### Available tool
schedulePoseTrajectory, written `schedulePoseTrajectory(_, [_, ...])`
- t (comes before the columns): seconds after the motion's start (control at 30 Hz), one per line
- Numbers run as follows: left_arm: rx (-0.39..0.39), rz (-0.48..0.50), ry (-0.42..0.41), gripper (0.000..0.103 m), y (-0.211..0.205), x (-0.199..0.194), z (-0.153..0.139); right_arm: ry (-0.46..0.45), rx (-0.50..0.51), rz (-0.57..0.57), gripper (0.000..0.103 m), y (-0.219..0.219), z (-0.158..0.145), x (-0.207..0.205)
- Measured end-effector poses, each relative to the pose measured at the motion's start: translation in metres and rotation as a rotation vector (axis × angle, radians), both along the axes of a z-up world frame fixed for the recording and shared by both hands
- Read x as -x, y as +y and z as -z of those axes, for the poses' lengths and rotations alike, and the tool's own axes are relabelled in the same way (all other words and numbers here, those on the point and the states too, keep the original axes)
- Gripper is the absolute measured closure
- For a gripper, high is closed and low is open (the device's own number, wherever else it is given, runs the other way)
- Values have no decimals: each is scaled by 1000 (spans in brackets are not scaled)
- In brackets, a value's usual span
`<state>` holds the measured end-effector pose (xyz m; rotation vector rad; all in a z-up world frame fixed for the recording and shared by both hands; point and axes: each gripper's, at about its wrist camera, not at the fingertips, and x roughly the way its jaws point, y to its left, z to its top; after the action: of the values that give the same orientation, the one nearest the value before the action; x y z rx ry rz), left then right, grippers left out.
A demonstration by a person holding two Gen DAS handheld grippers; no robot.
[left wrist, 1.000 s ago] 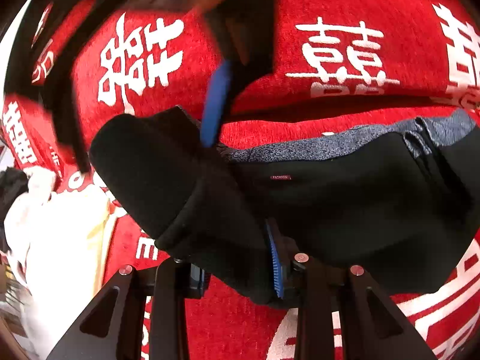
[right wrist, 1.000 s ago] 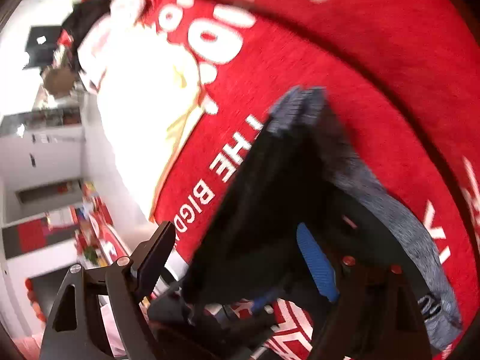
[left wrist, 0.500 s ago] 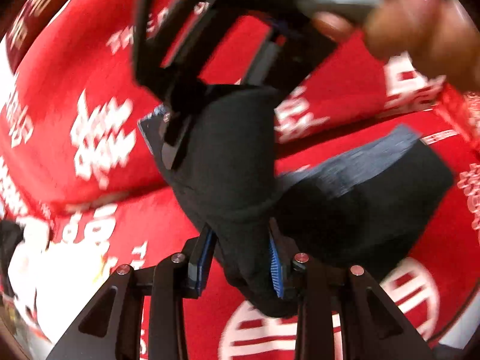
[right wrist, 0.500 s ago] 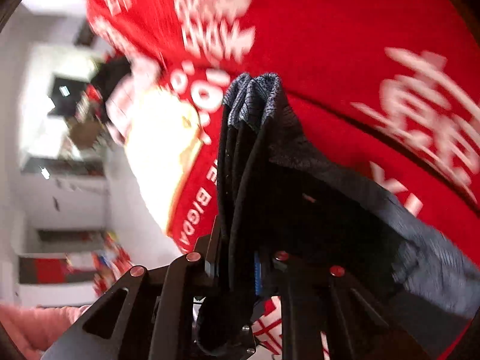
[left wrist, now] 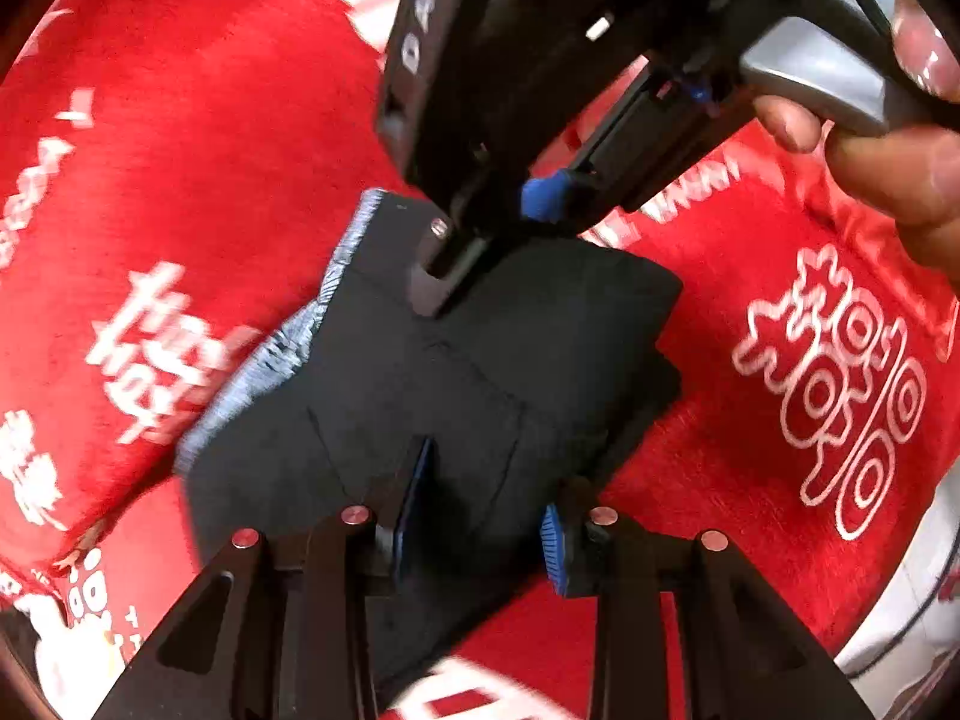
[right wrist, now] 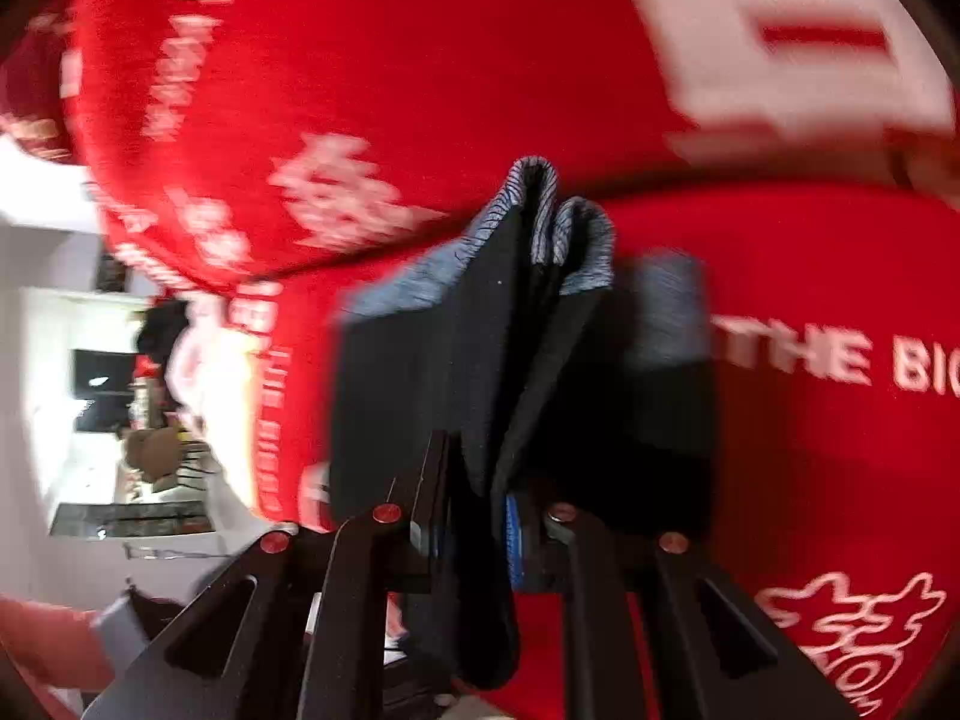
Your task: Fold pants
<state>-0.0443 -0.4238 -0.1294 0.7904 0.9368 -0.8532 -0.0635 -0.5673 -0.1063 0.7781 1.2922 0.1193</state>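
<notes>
The black pants (left wrist: 480,372) with a grey waistband (left wrist: 282,354) hang folded in several layers over a red cloth with white lettering (left wrist: 198,138). My left gripper (left wrist: 480,528) is shut on the near edge of the folded bundle. My right gripper (right wrist: 480,528) is shut on the pants (right wrist: 456,360) too, with the grey waistband (right wrist: 540,210) pointing up and away. In the left wrist view the right gripper (left wrist: 480,252) comes down from above and clamps the far edge of the same bundle.
The red lettered cloth (right wrist: 420,60) fills the background. A hand (left wrist: 888,144) holds the right gripper's handle at upper right. A white room with shelves (right wrist: 120,420) shows at the left of the right wrist view.
Both grippers have swung round with the pants. The bundle has turned and hangs more compactly between them, and the right gripper sits closer above the left.
</notes>
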Motion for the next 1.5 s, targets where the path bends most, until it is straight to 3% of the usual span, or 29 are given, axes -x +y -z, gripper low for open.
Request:
schedulePoseTrajectory(0.07, [-40, 17, 28, 50, -6, 6, 14, 53, -8, 10, 85, -13, 30, 10])
schedulePoseTrajectory(0.13, [-53, 29, 48, 50, -1, 12, 16, 54, -37, 34, 83, -19, 50, 22])
schedulePoseTrajectory(0.17, [-44, 41, 46, 45, 3, 14, 11, 42, -55, 53, 83, -23, 50, 23])
schedulePoseTrajectory(0.2, [-33, 50, 52, 36, 9, 15, 5, 30, -73, 78, 83, -26, 50, 29])
schedulePoseTrajectory(0.23, [-19, 40, 66, 20, 18, 14, -3, 28, -69, 87, 83, -28, 51, 41])
schedulePoseTrajectory(0.27, [-4, 21, 81, 19, 26, 11, -10, 30, -53, 88, 83, -28, 49, 45])
schedulePoseTrajectory(0.33, [9, -36, 141, 19, 44, -2, -24, 45, 19, 73, 82, -23, 41, 47])
schedulePoseTrajectory(0.47, [17, -230, 152, 19, 79, -39, -43, 106, 230, 59, 81, -10, 15, 56])
schedulePoseTrajectory(0.53, [25, -331, 158, 19, 97, -62, -41, 66, 256, 87, 81, -10, -5, 64])
schedulePoseTrajectory(0.67, [-33, -515, 236, 19, 119, -96, -5, -16, 236, 82, 80, 9, -25, 61])
schedulePoseTrajectory(0.73, [-48, -568, 321, 18, 128, -104, 15, 5, 267, 13, 80, 29, -13, 48])
schedulePoseTrajectory(0.8, [-42, -609, 348, 9, 130, -107, 22, 64, 307, -33, 80, 46, 7, 43])
schedulePoseTrajectory(0.87, [-29, -621, 372, 9, 134, -106, 22, 63, 319, -16, 81, 46, 17, 51])
schedulePoseTrajectory(1.17, [-21, -650, 410, 9, 158, -106, 13, 104, 280, 73, 79, 35, 3, 73])
schedulePoseTrajectory(1.2, [-21, -653, 411, 9, 160, -106, 12, 106, 270, 85, 77, 33, 4, 74])
schedulePoseTrajectory(1.27, [-18, -661, 421, 9, 164, -107, 12, 112, 248, 114, 58, 27, 5, 75])
schedulePoseTrajectory(1.3, [-16, -665, 426, 9, 167, -106, 12, 114, 245, 121, 56, 26, 5, 74])
schedulePoseTrajectory(1.5, [-27, -658, 419, 9, 161, -112, 14, 117, 245, 119, 54, 28, 8, 67])
